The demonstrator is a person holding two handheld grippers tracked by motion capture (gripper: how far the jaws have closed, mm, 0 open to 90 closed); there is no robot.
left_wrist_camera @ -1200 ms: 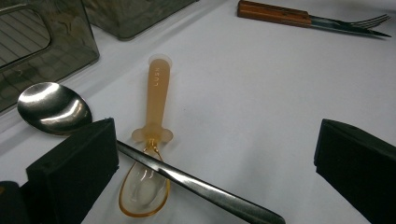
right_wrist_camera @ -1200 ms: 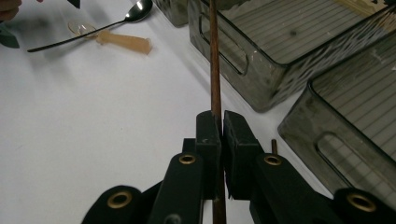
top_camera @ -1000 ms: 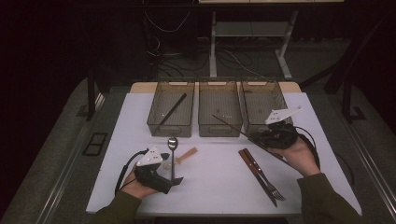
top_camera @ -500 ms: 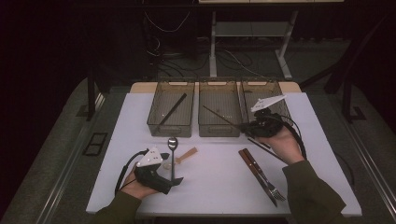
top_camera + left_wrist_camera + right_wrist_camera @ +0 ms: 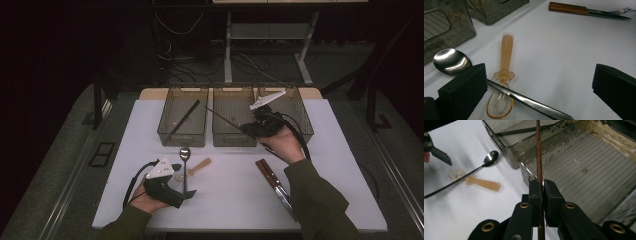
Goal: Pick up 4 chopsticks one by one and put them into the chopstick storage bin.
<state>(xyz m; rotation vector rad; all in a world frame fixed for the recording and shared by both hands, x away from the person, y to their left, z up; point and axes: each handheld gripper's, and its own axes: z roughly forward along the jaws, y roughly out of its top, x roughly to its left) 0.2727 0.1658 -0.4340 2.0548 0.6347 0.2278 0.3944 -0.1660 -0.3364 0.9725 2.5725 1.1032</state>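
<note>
**Three bins at the table's far edge; chopstick held over the middle one**

Three clear bins stand side by side on the white table (image 5: 340, 150). The left bin (image 5: 165, 131) holds one dark stick lying diagonally. The middle bin (image 5: 220, 137) shows a bare ribbed floor in the right gripper view. The right bin (image 5: 302, 125) is partly hidden by the hand; contents cannot be told.

The right gripper (image 5: 542, 185) has its jaws clamped narrow on a brown chopstick (image 5: 538, 150), which slants over the middle bin.

The left gripper (image 5: 537, 86) rests near the front edge, jaws wide, holding nothing. A metal spoon (image 5: 451, 61) lies between them, crossing an amber plastic spoon (image 5: 506, 53). A wood-handled knife and fork (image 5: 272, 177) lie to the right.
</note>
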